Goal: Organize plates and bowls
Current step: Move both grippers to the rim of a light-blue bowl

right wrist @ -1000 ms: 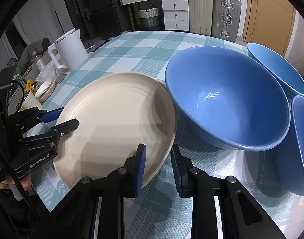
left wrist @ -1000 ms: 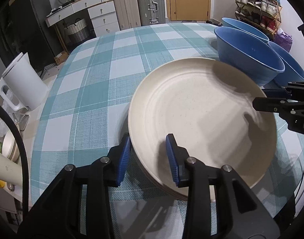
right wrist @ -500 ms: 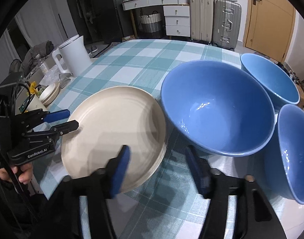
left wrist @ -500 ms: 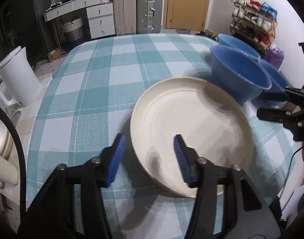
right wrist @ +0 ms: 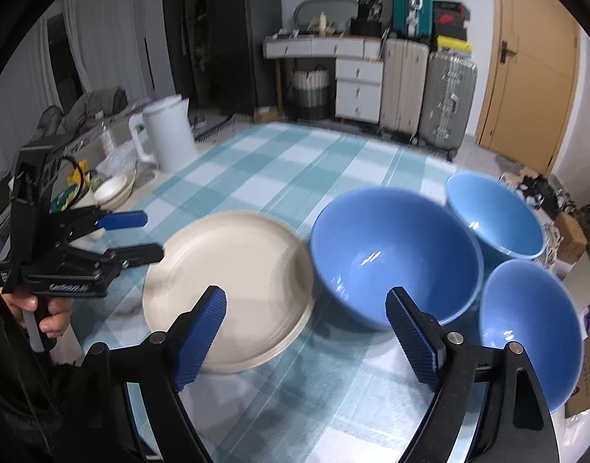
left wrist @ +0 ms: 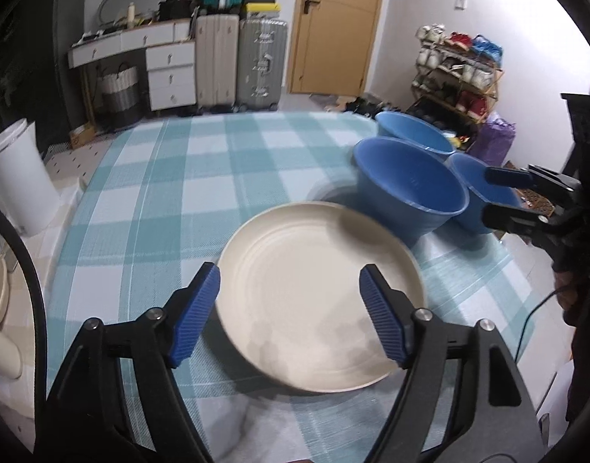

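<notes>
A stack of cream plates lies on the checked tablecloth near the front edge. Three blue bowls stand to its right: a large one beside the plates, one behind it and one nearer. My left gripper is open and empty, raised above the plates' near rim. My right gripper is open and empty, raised between the plates and the large bowl. Each gripper shows in the other's view, the right one and the left one.
A white kettle stands at the table's left edge, with a small cream dish near it. Suitcases, drawers and a door lie beyond the table. A shoe rack stands at the right.
Both grippers have let go of the plate stack, opened wide and pulled back and up. The plates now rest flat on the table.
</notes>
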Demonstrator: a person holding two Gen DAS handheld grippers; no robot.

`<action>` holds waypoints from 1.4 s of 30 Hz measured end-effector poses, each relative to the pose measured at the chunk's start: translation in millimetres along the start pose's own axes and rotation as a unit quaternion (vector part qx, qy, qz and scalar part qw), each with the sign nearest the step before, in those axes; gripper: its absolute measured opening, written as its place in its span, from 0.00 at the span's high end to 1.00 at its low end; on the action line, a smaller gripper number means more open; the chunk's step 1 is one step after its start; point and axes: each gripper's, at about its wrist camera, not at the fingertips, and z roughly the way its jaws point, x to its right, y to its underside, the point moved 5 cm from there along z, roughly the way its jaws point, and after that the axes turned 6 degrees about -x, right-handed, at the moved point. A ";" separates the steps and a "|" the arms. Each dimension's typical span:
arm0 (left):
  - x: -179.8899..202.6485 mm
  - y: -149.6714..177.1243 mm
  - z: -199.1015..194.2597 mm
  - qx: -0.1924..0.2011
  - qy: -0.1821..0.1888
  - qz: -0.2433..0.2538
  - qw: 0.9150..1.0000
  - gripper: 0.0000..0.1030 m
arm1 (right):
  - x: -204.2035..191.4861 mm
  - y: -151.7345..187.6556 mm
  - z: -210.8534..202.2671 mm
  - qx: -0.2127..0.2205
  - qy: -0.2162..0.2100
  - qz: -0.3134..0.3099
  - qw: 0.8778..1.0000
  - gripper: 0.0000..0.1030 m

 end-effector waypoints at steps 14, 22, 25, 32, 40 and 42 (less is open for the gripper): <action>56.4 -47.3 -15.3 0.034 0.029 0.029 0.999 0.21 | 57.9 -18.3 -62.7 0.114 0.040 0.064 0.991 0.01; 81.4 -75.7 -6.3 0.042 0.043 0.034 0.998 0.20 | 96.2 -22.3 -91.1 0.213 0.079 0.107 0.968 0.01; 89.0 -86.7 -1.3 0.046 0.044 0.038 0.997 0.20 | 115.1 -20.4 -91.1 0.228 0.090 0.131 0.961 0.01; 106.1 -114.1 18.4 0.049 0.040 0.041 0.997 0.20 | 153.8 -18.7 -84.0 0.219 0.109 0.174 0.954 0.01; 115.0 -147.3 43.7 0.056 0.036 0.031 0.997 0.19 | 184.3 -18.6 -76.8 0.179 0.123 0.193 0.957 0.01; 115.6 -153.3 51.3 0.052 0.031 0.030 0.998 0.19 | 189.4 -16.2 -76.7 0.172 0.126 0.197 0.957 0.01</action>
